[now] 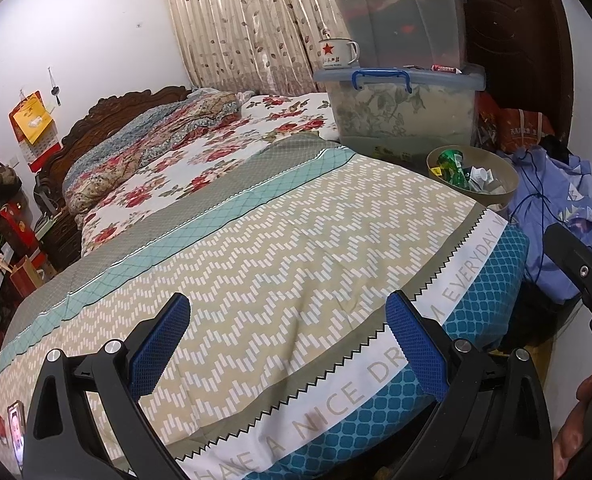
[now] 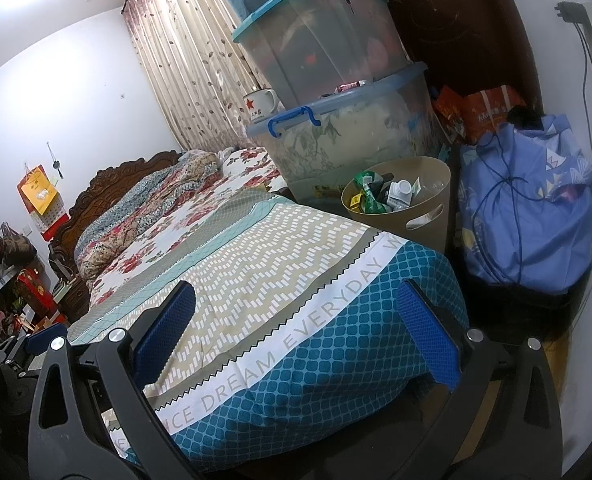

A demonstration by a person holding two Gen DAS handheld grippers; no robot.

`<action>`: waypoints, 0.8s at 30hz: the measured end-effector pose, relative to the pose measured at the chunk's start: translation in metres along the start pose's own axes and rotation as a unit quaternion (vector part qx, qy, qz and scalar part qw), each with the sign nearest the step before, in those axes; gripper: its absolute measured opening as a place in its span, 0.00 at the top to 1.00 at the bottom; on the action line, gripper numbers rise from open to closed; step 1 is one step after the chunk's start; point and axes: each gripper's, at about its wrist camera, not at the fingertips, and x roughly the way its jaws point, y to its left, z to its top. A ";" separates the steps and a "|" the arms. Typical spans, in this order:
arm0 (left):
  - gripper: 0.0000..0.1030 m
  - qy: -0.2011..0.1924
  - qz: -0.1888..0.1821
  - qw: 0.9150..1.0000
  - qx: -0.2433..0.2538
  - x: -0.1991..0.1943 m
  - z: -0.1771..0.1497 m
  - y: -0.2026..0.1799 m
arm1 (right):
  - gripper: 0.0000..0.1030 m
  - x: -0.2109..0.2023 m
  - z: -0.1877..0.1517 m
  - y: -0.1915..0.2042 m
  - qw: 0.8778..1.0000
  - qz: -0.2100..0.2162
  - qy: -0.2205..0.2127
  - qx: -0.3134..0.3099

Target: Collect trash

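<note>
A beige waste bin (image 1: 499, 190) (image 2: 427, 216) stands beside the foot of the bed, filled with trash: green wrappers (image 1: 451, 168) (image 2: 365, 196), small white bottles (image 2: 399, 192) and cartons. My left gripper (image 1: 292, 334) hovers open over the patterned bedspread (image 1: 256, 240), nothing between its blue pads. My right gripper (image 2: 296, 320) is open too, above the bed's blue corner (image 2: 335, 360), empty. The bin lies ahead and to the right of both. The right gripper's black body (image 1: 579, 264) shows at the left wrist view's right edge.
Stacked clear storage boxes (image 1: 399, 108) (image 2: 335, 80) with a white enamel mug (image 1: 337, 54) (image 2: 260, 105) stand behind the bin. A blue cloth bundle (image 2: 527, 216) and red bags (image 2: 487, 112) sit right. A folded floral quilt (image 1: 148, 140) and carved headboard (image 1: 108, 116) lie far left.
</note>
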 end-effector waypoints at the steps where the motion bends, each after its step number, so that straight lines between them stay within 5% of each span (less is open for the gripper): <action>1: 0.08 0.000 -0.002 1.000 0.002 0.001 -0.001 0.000 | 0.03 0.000 0.000 0.000 1.000 0.000 0.000 0.000; 24: 0.08 -0.010 -0.037 0.999 0.003 -0.003 0.003 0.008 | 0.03 -0.006 -0.002 0.004 1.000 0.000 -0.007 -0.002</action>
